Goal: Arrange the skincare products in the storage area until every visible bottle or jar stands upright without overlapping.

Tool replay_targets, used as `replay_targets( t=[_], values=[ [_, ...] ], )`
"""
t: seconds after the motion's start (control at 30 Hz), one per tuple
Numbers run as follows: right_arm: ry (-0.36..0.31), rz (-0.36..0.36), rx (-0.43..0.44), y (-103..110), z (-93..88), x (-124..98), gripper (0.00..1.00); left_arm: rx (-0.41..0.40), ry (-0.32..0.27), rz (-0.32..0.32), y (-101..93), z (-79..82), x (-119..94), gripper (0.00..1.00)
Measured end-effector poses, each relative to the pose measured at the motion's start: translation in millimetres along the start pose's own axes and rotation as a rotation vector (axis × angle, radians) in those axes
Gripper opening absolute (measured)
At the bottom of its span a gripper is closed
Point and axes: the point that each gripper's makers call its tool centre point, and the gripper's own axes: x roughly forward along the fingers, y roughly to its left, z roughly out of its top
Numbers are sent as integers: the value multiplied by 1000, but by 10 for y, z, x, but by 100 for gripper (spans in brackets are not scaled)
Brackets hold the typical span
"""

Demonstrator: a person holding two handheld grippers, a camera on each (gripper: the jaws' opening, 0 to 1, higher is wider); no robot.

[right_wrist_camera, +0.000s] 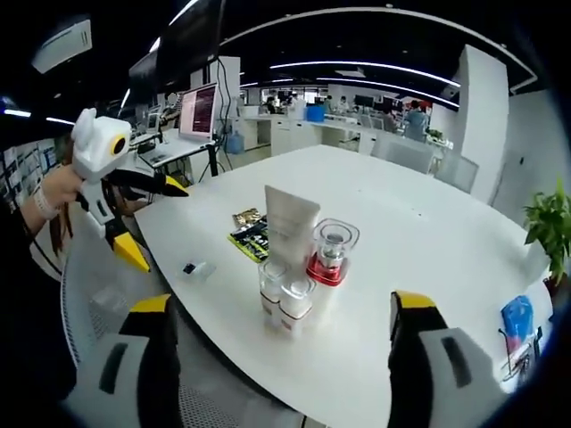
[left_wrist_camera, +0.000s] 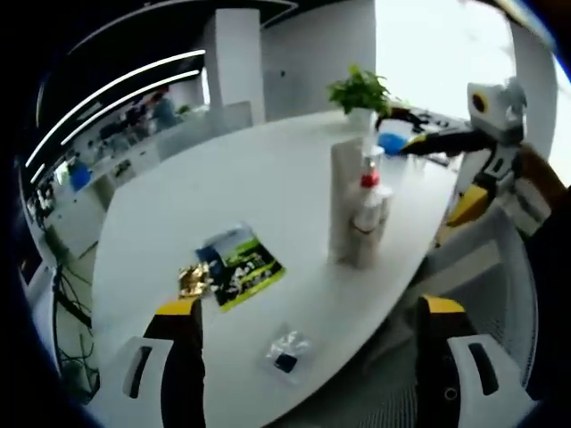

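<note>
A cluster of skincare products stands upright on the white table (right_wrist_camera: pixel 401 232): a tall white tube (right_wrist_camera: pixel 288 223), a clear jar with a red base (right_wrist_camera: pixel 331 252) and two small white-capped bottles (right_wrist_camera: pixel 284 294) in front, close together. In the left gripper view the tube (left_wrist_camera: pixel 345 201) hides part of the red-capped jar (left_wrist_camera: pixel 369 178) and the small bottles (left_wrist_camera: pixel 368 234). My left gripper (left_wrist_camera: pixel 310 306) is open over the table's near edge, short of the cluster. My right gripper (right_wrist_camera: pixel 282 303) is open, its jaws either side of the cluster but nearer than it. The right gripper (left_wrist_camera: pixel 437 178) is held off the table's edge.
A green printed packet (left_wrist_camera: pixel 239 265), a gold sachet (left_wrist_camera: pixel 192 281) and a small clear packet (left_wrist_camera: pixel 285 349) lie flat on the table. A potted plant (left_wrist_camera: pixel 359 89) and a blue item (left_wrist_camera: pixel 391 141) sit at the far end. A hand holds the left gripper (right_wrist_camera: pixel 152 223) beside a laptop (right_wrist_camera: pixel 198 111).
</note>
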Motion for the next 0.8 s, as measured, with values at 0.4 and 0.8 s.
replay_targets(
  t=[0.4,0.8],
  values=[
    [-11,-10,12,-70,91,24,99,-1,76,-32,138,-196,205,97],
    [27,-70,63,36,131,96,99,49,191,-129,297,-548,372,76]
  ],
)
